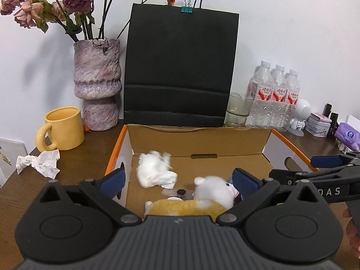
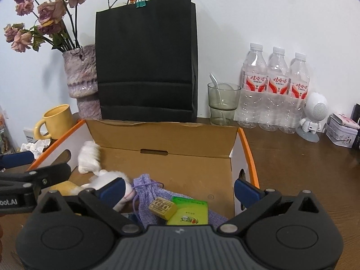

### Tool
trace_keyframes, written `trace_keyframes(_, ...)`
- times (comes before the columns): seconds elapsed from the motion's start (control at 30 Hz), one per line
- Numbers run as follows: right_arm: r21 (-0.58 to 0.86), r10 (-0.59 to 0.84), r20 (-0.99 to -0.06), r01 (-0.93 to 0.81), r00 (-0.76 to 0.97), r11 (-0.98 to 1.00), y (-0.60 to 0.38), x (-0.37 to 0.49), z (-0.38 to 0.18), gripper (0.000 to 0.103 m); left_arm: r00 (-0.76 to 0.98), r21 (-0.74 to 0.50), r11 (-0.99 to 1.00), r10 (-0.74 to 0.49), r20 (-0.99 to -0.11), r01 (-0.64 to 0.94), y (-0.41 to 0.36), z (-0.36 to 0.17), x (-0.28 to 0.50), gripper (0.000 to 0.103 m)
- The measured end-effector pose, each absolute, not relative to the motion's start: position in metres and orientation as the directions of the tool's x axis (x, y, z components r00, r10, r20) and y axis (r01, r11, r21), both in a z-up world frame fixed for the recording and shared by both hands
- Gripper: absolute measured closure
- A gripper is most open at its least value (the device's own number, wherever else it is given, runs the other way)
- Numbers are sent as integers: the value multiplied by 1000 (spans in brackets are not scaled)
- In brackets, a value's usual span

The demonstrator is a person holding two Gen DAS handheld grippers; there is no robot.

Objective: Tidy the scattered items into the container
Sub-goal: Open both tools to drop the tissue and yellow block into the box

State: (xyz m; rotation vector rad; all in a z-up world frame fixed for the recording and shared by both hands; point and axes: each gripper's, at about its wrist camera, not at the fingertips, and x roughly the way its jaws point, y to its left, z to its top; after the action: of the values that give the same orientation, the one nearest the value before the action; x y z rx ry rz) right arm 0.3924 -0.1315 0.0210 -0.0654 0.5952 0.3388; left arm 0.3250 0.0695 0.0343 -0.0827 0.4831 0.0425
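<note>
An open cardboard box (image 1: 198,139) with orange edges stands in front of me. Inside it lie a white fluffy wad (image 1: 155,171), a white and yellow plush toy (image 1: 211,193), a purple knitted pouch (image 2: 146,189), a tan block (image 2: 162,207) and a green packet (image 2: 189,213). My left gripper (image 1: 178,180) hangs open over the box's near left part, nothing between its pads. My right gripper (image 2: 180,190) is open above the pouch and packet, touching neither. A crumpled white tissue (image 1: 40,163) lies on the table left of the box.
A yellow mug (image 1: 64,128) and a purple vase (image 1: 97,83) of dried roses stand at back left. A black paper bag (image 1: 180,67) is behind the box. A glass (image 2: 222,103), three water bottles (image 2: 274,94), a white figurine (image 2: 313,114) and a tin (image 2: 342,132) fill the back right.
</note>
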Motion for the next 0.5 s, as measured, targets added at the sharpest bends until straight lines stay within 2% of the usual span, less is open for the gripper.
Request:
trace_keyframes(0.33, 35, 298, -548, -334, 782, 942, -132, 387, 25, 0, 887, -69, 996, 18, -461, -57, 69, 36, 323, 0)
trace_keyframes(0.5, 37, 314, -505, -343, 804, 939, -139, 367, 38, 0, 912, -104, 992, 30, -408, -78, 73, 49, 305, 0)
